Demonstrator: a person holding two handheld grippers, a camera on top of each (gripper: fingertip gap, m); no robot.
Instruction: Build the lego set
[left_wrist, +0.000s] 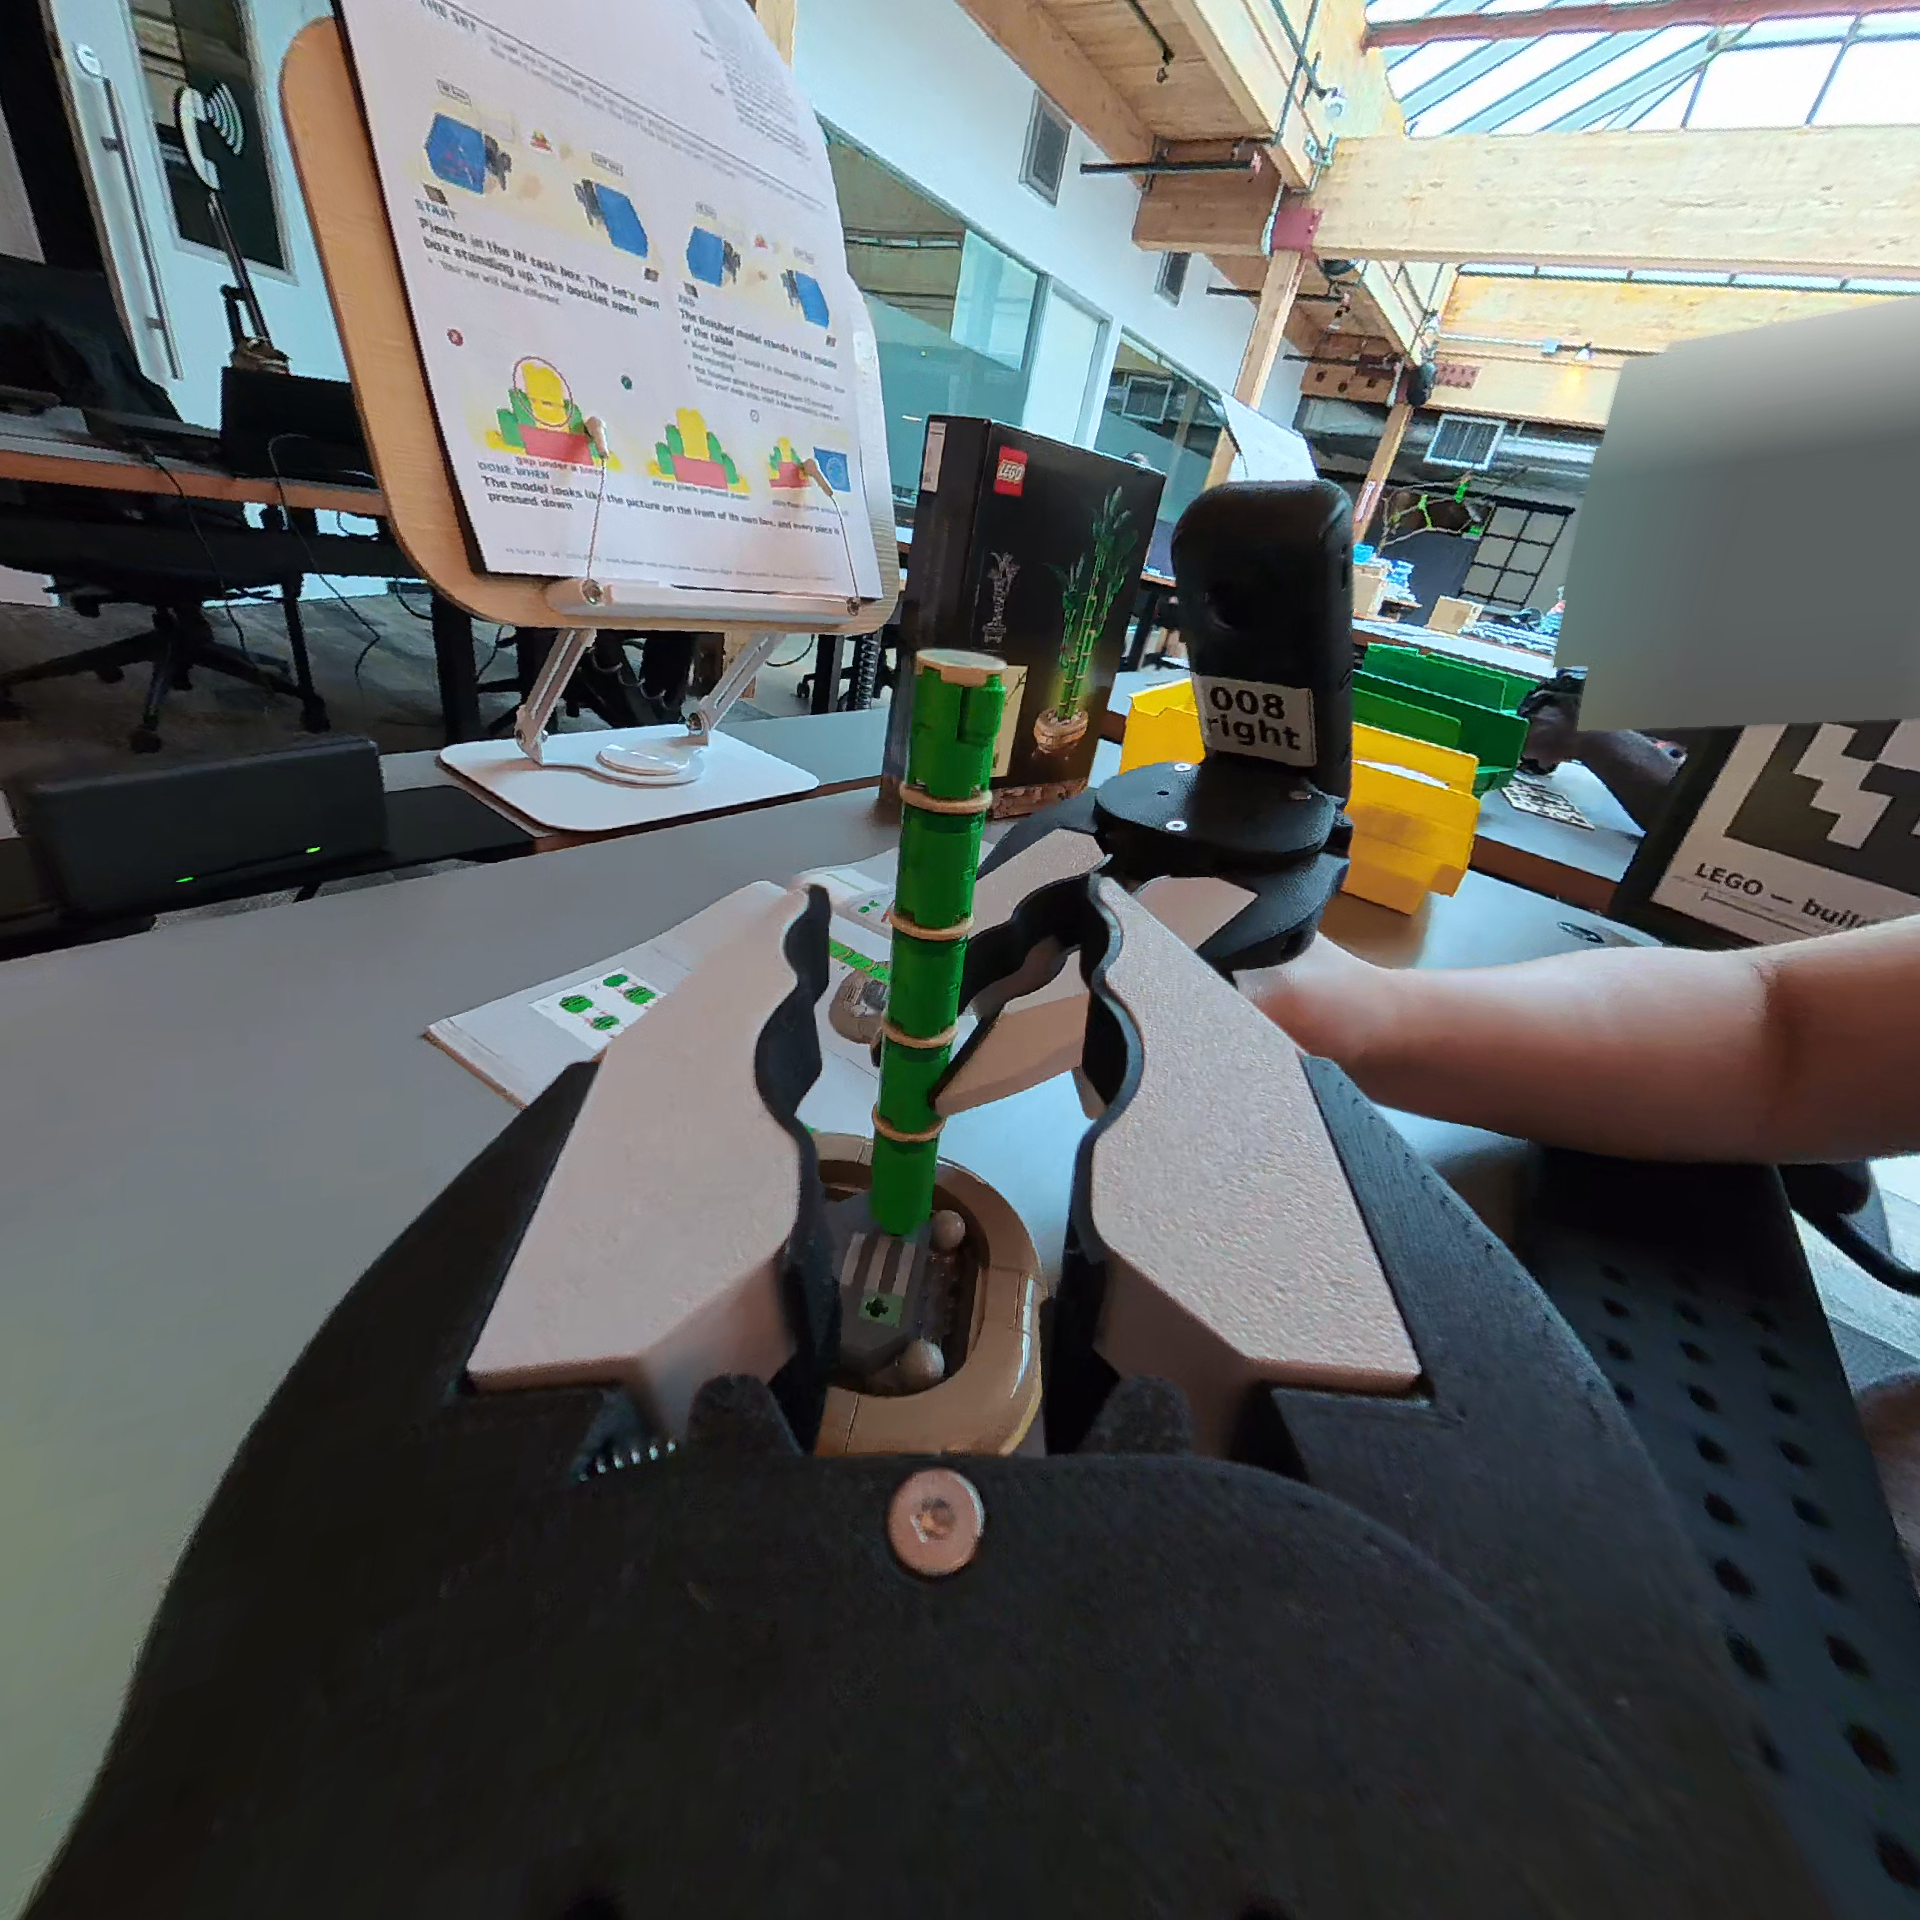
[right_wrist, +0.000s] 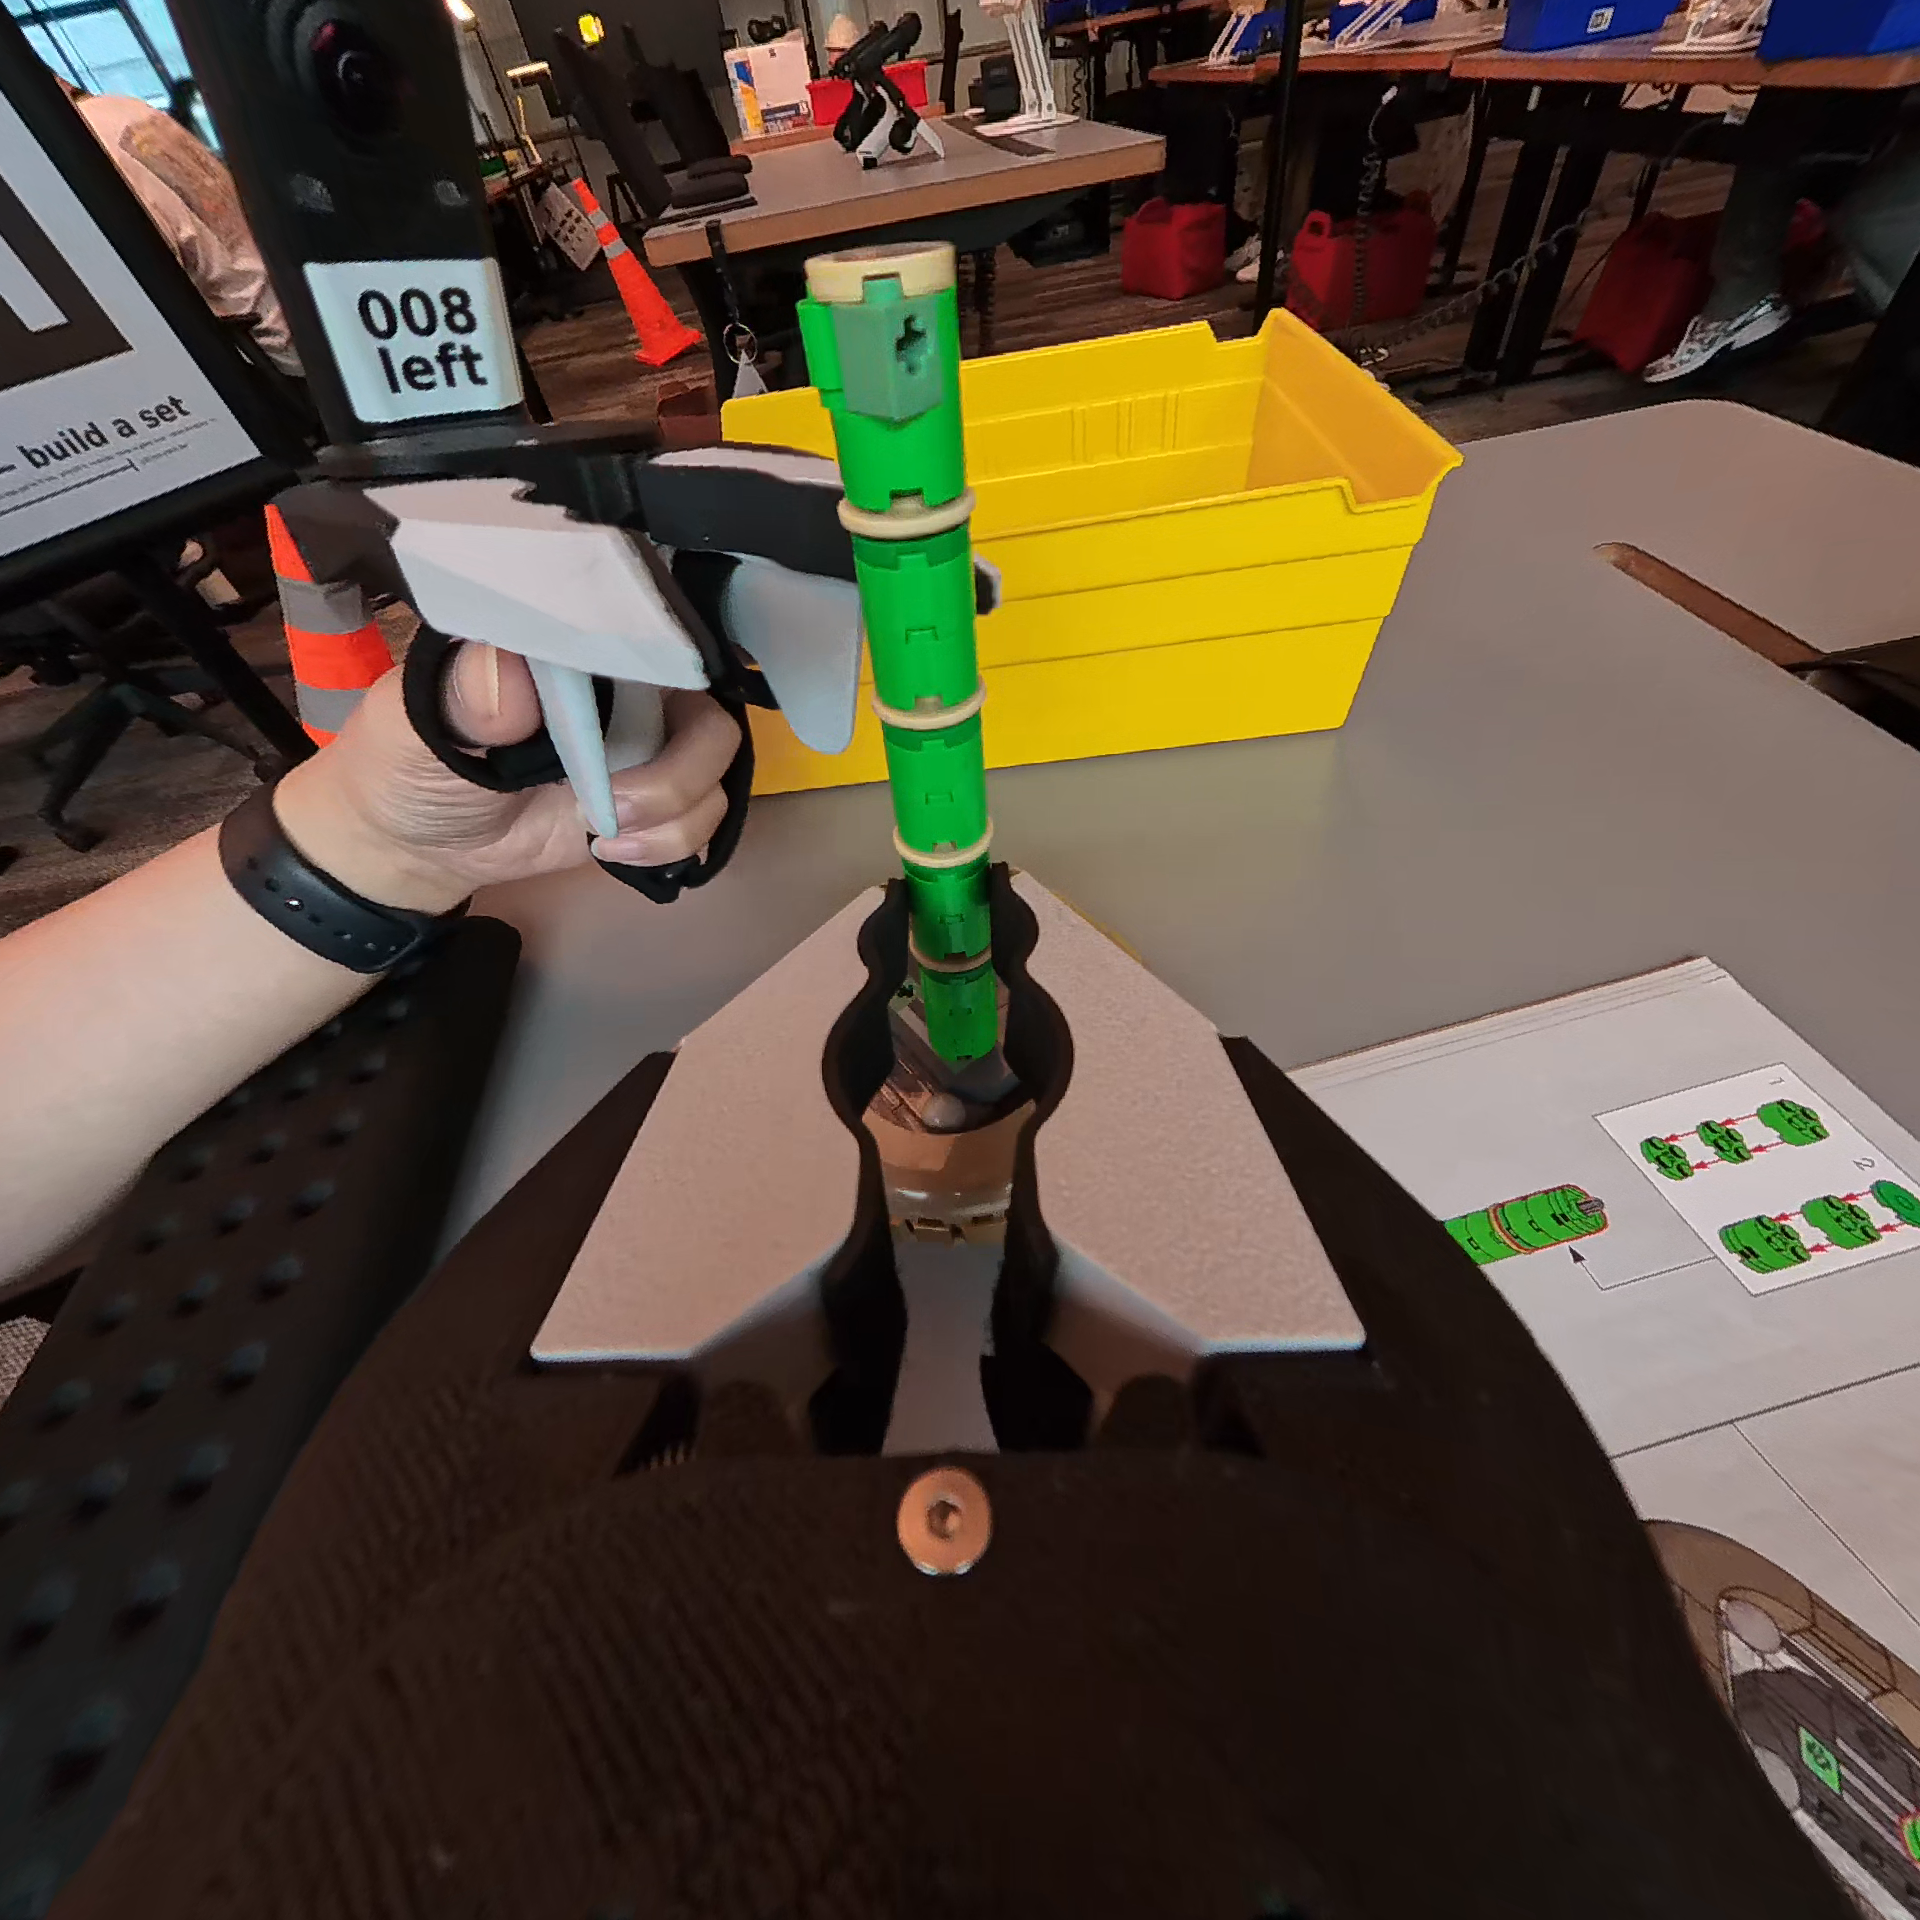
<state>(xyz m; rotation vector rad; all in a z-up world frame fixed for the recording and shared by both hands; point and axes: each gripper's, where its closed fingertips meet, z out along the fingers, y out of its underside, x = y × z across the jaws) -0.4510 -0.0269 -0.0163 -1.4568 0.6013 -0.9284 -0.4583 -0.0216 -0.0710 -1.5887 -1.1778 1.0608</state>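
A green bamboo stalk (left_wrist: 940, 769) with tan rings stands upright in a tan pot (left_wrist: 1008, 1340) on the grey table. My left gripper (left_wrist: 951, 904) is open; its fingers straddle the stalk with gaps on both sides, above the pot. My right gripper (right_wrist: 954, 894) is shut on the stalk's lower segment (right_wrist: 930, 769), just above the pot (right_wrist: 945, 1164). In the left wrist view the right gripper (left_wrist: 951, 1091) reaches in from behind, its tip against the stalk. In the right wrist view the left gripper (right_wrist: 914, 623) sits at mid-stalk height, held by a hand.
A yellow bin (right_wrist: 1195, 582) stands behind the stalk, with a green bin (left_wrist: 1444, 696) and the set's box (left_wrist: 1039, 582) farther back. The open booklet (right_wrist: 1558, 1195) lies beside the pot. A sheet on a stand (left_wrist: 623, 312) is at the back left. A forearm (left_wrist: 1558, 1039) crosses on the right. Left tips to right tips: about 5 centimeters.
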